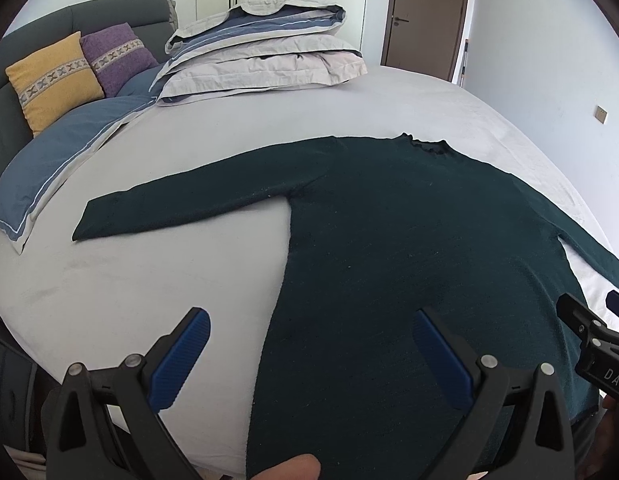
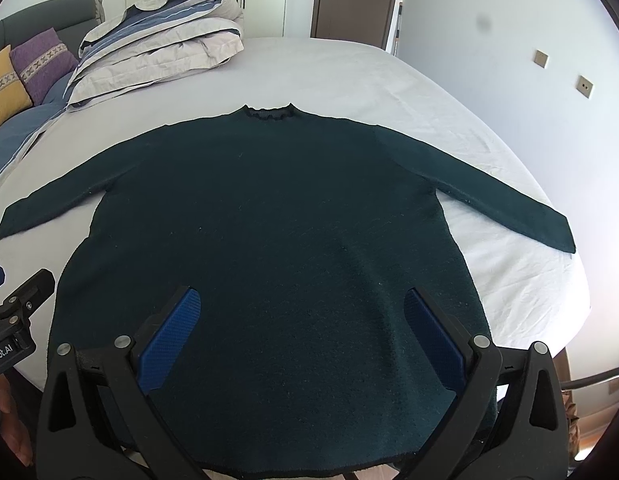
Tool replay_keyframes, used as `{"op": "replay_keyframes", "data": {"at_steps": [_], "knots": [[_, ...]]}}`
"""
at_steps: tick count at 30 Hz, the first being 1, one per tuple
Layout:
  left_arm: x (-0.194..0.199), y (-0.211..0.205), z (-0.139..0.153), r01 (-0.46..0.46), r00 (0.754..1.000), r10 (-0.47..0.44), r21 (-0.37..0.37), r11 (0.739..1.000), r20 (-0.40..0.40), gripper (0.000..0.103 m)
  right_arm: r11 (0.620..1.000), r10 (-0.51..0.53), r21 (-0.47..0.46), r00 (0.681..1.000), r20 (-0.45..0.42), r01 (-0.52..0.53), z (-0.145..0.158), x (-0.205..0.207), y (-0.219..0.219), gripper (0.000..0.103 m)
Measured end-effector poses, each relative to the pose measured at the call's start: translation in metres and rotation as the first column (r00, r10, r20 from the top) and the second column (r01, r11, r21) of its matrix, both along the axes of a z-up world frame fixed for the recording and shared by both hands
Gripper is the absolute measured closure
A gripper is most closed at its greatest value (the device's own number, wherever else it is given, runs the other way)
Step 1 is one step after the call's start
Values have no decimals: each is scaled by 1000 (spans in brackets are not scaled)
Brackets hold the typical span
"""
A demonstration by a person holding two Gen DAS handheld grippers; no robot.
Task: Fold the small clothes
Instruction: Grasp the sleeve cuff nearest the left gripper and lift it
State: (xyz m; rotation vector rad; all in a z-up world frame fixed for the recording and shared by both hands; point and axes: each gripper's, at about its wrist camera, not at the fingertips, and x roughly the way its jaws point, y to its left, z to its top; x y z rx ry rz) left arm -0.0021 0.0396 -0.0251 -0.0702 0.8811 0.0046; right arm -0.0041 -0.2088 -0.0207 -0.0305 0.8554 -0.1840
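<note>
White bed (image 2: 349, 68) fills the view, dark green sweater (image 2: 269, 216) spread flat on it, sleeves out, collar away. Folded duvet (image 1: 261, 52) beyond. Left gripper (image 1: 309, 360) and right gripper (image 2: 301, 332) hover spread wide, holding nothing.

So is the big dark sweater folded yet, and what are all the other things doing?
Dark green knit sweater: flat, unfolded, sleeves spread.
Left gripper: open, empty.
Right gripper: open, empty.
Striped grey-blue duvet: folded, stacked.
Brown door: closed.
</note>
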Motion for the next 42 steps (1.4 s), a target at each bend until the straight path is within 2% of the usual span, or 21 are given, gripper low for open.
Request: {"op": "replay_keyframes", "data": {"at_steps": [4,9,11,13,14,16,17,18,21,24,26,27,29,31,35,38,39,42], "knots": [[-2,15,-1,-9,1000,9,-26,1000,15,0,1000,-1,12,1000,22,0,2,6,0,0],[-5,57,4,-10,998,22,-187,982,63,0,997,17,79,996,88,-24,13,15,0,0],[-3,81,5,14,993,20,-291,957,114,0,993,24,110,992,125,-38,18,17,1,0],[2,108,4,41,989,23,-413,910,148,0,988,28,145,988,149,-50,23,22,2,0],[5,120,1,16,991,46,-438,899,130,0,984,31,167,988,154,-57,25,25,2,0],[13,143,-7,-67,994,95,-426,902,45,0,976,36,205,987,156,-68,28,32,3,0],[16,157,-11,-114,991,133,-440,891,14,0,973,39,218,987,158,-73,30,34,6,0],[15,173,-16,-160,983,184,-476,865,4,0,971,45,224,986,158,-80,31,37,8,0],[15,228,-35,-254,947,320,-642,723,-13,0,972,65,214,984,167,-101,35,43,19,0],[21,274,-57,-321,907,415,-745,585,-65,1,969,87,213,980,178,-125,39,49,27,0],[24,297,-67,-355,878,470,-775,523,-85,2,967,97,215,979,177,-135,39,54,31,0],[27,307,-69,-361,866,494,-787,501,-83,2,966,102,219,979,177,-141,40,56,33,0],[32,323,-73,-372,840,537,-799,473,-73,7,964,108,222,979,172,-145,39,62,37,0],[39,339,-79,-367,819,570,-829,421,-74,10,962,120,222,978,171,-157,39,68,42,0],[58,363,-98,-402,768,629,-853,333,-116,14,961,152,206,974,169,-186,36,78,55,10],[68,372,-111,-444,727,666,-856,267,-169,14,957,166,209,973,163,-199,34,84,62,13],[70,373,-113,-449,715,677,-857,252,-175,14,957,168,211,972,162,-200,33,85,64,14],[80,373,-113,-459,699,694,-853,248,-174,15,954,170,223,973,155,-202,28,90,66,17]]}}
